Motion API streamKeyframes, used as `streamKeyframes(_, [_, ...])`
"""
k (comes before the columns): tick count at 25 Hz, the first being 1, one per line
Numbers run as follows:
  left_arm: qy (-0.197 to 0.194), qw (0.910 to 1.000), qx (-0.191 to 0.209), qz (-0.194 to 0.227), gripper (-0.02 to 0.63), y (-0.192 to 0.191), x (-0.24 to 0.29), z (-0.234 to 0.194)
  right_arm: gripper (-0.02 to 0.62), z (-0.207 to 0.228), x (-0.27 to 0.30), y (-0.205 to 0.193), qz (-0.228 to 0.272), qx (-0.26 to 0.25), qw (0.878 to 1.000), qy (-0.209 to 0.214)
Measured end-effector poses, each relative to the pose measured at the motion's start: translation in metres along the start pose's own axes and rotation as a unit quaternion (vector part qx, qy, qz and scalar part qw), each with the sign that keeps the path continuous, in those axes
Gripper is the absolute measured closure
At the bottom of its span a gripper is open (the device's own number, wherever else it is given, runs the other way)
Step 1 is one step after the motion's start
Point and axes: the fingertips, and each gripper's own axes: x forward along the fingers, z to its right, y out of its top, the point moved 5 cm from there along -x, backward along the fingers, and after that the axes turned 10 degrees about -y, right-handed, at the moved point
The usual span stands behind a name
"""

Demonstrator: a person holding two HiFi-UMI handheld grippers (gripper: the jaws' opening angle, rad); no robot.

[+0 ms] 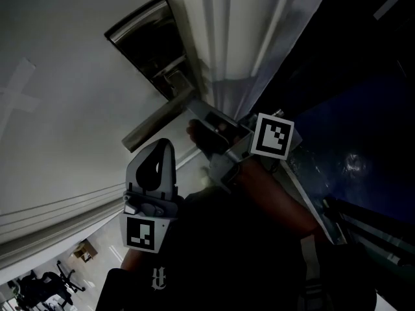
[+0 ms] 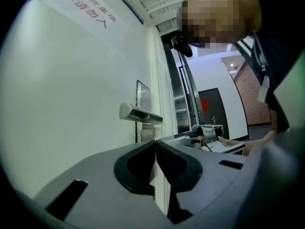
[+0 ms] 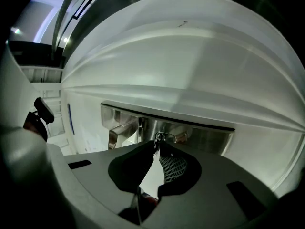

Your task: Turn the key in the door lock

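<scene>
Left gripper (image 2: 155,143) jaws together, empty; right gripper (image 3: 156,146) jaws pinch key (image 3: 163,136) at lock plate (image 3: 209,136), white door (image 3: 190,70).

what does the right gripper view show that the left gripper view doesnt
Only the right gripper view: the right gripper, its jaws closed on the key at the steel lock plate, seen close up. Only the left gripper view: the left gripper, its jaws together on nothing and away from the lock, plus a sign with red print high on the door. Both: the lever handle and the white door.
</scene>
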Motion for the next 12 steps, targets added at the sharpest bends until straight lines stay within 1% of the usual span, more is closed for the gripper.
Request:
streamKeyframes(8, [0.004, 0.9999, -0.013, 0.003, 0.599, -0.002, 0.01, 0.007, 0.566, 0.0, -0.011, -0.002, -0.022, -0.037, 0.999, 0.001])
streamKeyframes(12, [0.007, 0.9999, -0.015, 0.003, 0.599, -0.001, 0.015, 0.011, 0.566, -0.003, -0.022, -0.005, -0.024, -0.089, 0.996, -0.001])
